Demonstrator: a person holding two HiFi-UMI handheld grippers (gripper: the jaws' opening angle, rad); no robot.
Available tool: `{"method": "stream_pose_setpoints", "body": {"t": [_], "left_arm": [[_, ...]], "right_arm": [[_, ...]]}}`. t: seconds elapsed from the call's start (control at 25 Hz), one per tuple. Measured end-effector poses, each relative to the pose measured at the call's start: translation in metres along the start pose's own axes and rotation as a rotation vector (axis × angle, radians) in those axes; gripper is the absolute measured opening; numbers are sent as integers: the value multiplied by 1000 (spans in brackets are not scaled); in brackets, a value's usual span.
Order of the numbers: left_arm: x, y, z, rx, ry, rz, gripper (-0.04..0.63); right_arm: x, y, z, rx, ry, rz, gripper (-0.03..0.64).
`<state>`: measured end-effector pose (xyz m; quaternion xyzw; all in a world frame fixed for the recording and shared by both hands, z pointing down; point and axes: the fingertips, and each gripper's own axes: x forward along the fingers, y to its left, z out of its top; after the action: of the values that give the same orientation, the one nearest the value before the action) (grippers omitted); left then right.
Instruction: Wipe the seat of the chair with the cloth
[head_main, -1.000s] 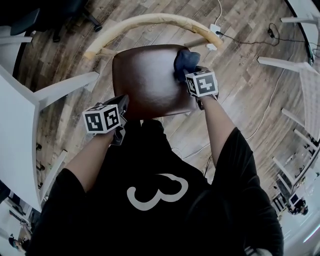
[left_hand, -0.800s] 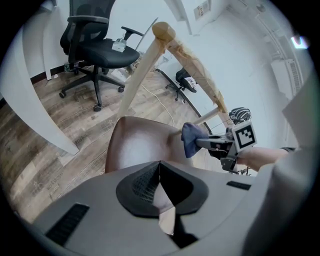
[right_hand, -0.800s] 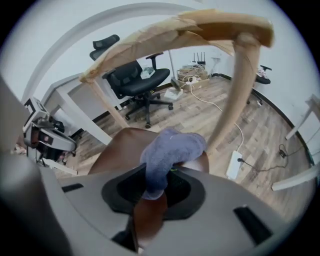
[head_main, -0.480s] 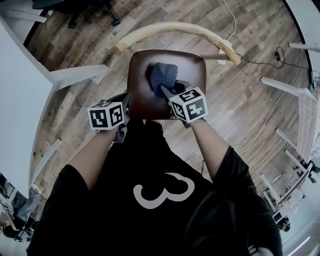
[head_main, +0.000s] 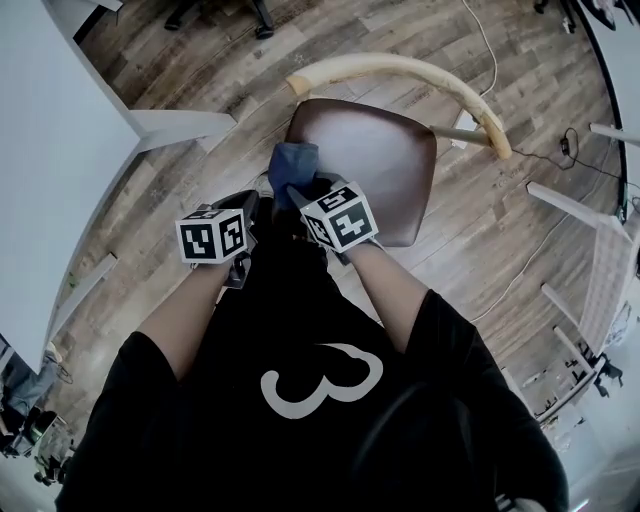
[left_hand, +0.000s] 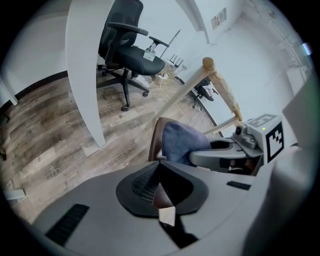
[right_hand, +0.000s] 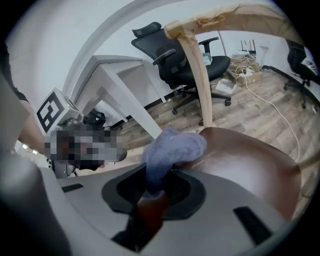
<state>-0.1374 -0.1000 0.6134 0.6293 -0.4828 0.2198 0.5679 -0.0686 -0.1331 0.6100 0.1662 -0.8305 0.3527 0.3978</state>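
Note:
The chair's brown seat (head_main: 380, 165) lies below me, with its curved pale wooden backrest (head_main: 400, 68) on the far side. A blue cloth (head_main: 293, 163) rests on the seat's near left corner, and my right gripper (head_main: 301, 190) is shut on it. The right gripper view has the cloth (right_hand: 172, 147) bunched out of the jaws of the right gripper (right_hand: 155, 187) onto the seat (right_hand: 245, 155). My left gripper (head_main: 247, 208) hovers shut just left of that corner with nothing in it. In the left gripper view, the left gripper (left_hand: 159, 187) points at the cloth (left_hand: 180, 141) and the seat edge (left_hand: 154, 145).
A white table (head_main: 55, 150) with a slanted leg (head_main: 185, 124) stands to the left. A black office chair (left_hand: 131, 47) is further off on the wood floor. Cables (head_main: 478, 30) and white table legs (head_main: 575, 205) are to the right.
My right gripper dragged the cloth from the seat's far right corner across to its near left corner. The left gripper stayed beside the seat's front left.

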Motion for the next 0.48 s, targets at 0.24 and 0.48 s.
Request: {"method": "stream_pose_setpoints", "body": {"t": [0.24, 0.48], "left_arm": [[-5, 12, -11, 18, 28, 9, 14], [-2, 13, -12, 46, 53, 0, 14]], "right_arm": [[30, 1, -24, -19, 78, -20, 87], [46, -17, -42, -26, 134, -67, 87]]}}
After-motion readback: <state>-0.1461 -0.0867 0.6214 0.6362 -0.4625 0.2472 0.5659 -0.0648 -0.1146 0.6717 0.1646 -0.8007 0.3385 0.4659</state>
